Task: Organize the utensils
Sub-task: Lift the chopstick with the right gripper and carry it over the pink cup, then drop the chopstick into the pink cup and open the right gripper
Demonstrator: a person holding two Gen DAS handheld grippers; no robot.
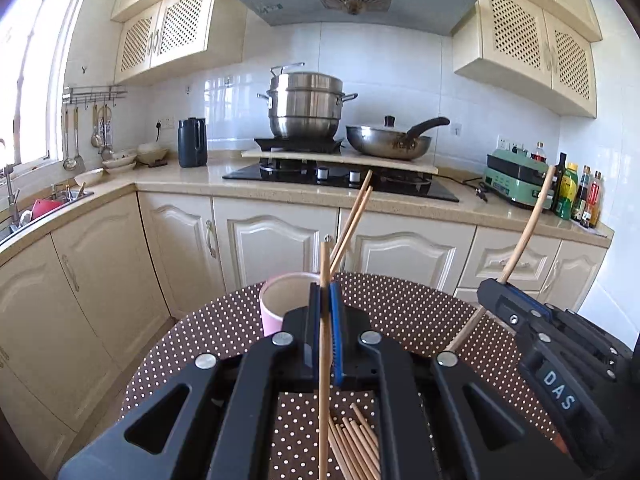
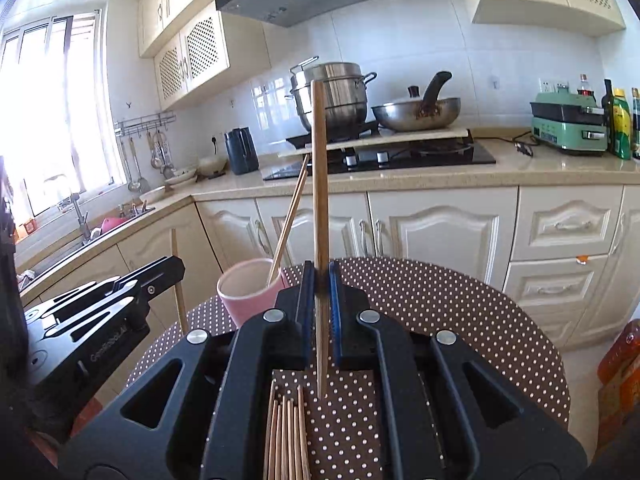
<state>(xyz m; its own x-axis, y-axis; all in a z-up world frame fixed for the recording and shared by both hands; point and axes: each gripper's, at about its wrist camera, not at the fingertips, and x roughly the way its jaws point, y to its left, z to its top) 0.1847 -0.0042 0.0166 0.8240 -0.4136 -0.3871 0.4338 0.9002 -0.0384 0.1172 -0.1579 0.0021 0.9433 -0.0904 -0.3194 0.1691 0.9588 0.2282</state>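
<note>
Two chopsticks are up off the table [image 1: 420,308], one clamped upright in each claw: the left gripper [image 1: 325,300] pinches its stick [image 1: 324,352], the right gripper [image 2: 319,284] pinches its own [image 2: 319,184]. I judge this the carry step; next, each tip must be tilted over the cup [image 2: 250,294] near the table's far left edge, where two sticks [image 2: 289,224] already lean. More pale, thin sticks [image 2: 286,436] lie bunched at the near edge
</note>
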